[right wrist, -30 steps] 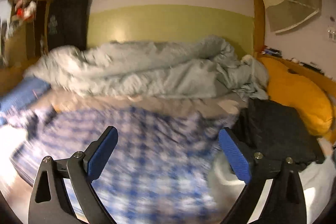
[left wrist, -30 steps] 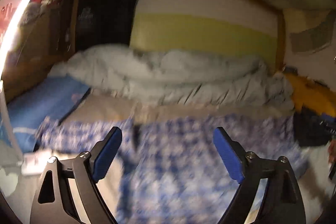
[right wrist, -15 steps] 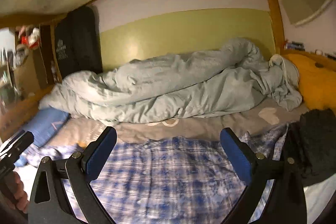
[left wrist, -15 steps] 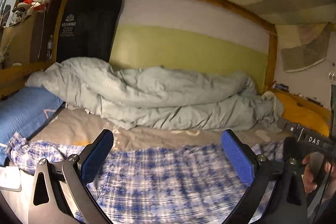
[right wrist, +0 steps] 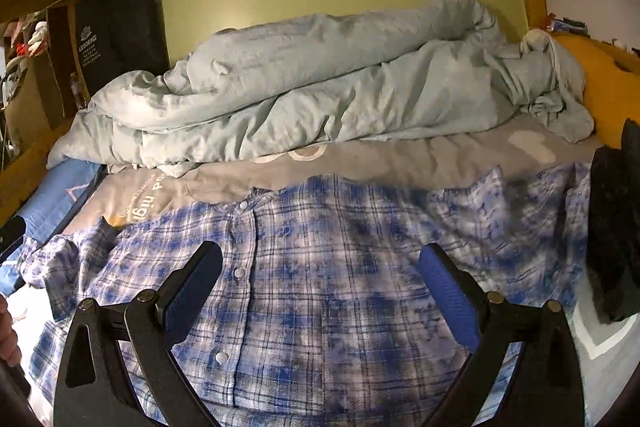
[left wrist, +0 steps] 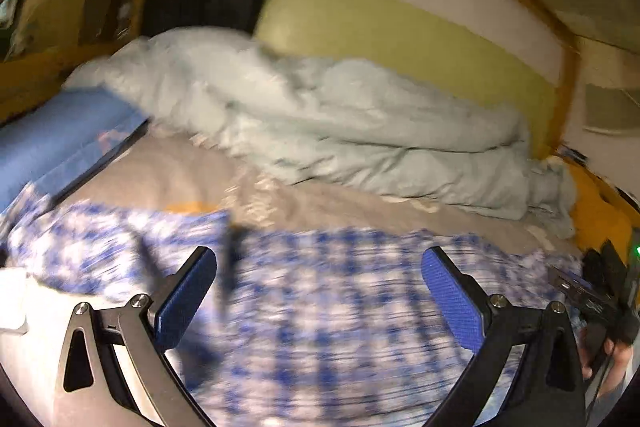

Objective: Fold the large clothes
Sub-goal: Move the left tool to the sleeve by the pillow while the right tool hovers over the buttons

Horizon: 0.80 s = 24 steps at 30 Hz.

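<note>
Fingers [right wrist: 448, 291] spread wide over plaid shirt [right wrist: 320, 267], empty.

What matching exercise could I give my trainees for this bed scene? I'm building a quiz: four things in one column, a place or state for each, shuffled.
Things:
1. plaid shirt
2. pale duvet
3. black garment
4. right gripper

Places or states:
A. bunched along the green wall
B. jaws apart, holding nothing
C. spread out flat, buttons facing up
D. piled at the shirt's right edge

Pairs: 1-C, 2-A, 3-D, 4-B
</note>
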{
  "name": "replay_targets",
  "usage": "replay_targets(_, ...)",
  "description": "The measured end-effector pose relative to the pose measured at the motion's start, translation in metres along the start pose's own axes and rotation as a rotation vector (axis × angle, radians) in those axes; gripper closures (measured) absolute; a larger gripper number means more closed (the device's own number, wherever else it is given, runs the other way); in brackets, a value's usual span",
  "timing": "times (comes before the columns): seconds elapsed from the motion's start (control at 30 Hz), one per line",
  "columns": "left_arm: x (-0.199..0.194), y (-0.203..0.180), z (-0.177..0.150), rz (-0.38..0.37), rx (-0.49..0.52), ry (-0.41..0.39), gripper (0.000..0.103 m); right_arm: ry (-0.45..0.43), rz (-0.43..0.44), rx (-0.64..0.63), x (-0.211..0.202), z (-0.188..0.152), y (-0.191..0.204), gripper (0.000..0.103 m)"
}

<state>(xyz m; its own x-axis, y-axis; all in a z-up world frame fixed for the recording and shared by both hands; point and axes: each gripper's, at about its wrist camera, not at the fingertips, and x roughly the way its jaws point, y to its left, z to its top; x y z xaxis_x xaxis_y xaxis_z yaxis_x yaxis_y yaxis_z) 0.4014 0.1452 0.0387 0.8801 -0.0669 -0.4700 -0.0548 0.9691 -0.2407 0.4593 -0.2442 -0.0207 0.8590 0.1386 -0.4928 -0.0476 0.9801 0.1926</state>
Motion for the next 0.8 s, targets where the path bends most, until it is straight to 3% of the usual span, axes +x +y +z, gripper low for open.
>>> replay_targets(0.2, -0.001, 0.087, 0.006, 0.071, -0.226, 0.050, 0.000, 0.000, -0.015, -0.035, 0.001, -0.003, 0.010, 0.005)
replay_targets(0.33, 0.005, 0.150, -0.005, 0.270, -0.387, 0.068, 0.006, 0.012, -0.015, -0.054, 0.005, -0.005, 0.016, 0.005)
replay_targets(0.57, 0.022, 0.195, -0.027, 0.469, -0.468, 0.104, 0.013, 0.019, -0.013, -0.102, 0.006, -0.010, 0.029, 0.005)
replay_targets(0.67, 0.027, 0.218, -0.037, 0.492, -0.533, 0.087, 0.016, 0.021, 0.014, -0.101, 0.004, -0.010, 0.031, 0.005)
replay_targets(0.8, 0.030, 0.243, -0.043, 0.430, -0.622, 0.043, 0.025, 0.015, 0.016, -0.103, 0.002, -0.010, 0.030, 0.005)
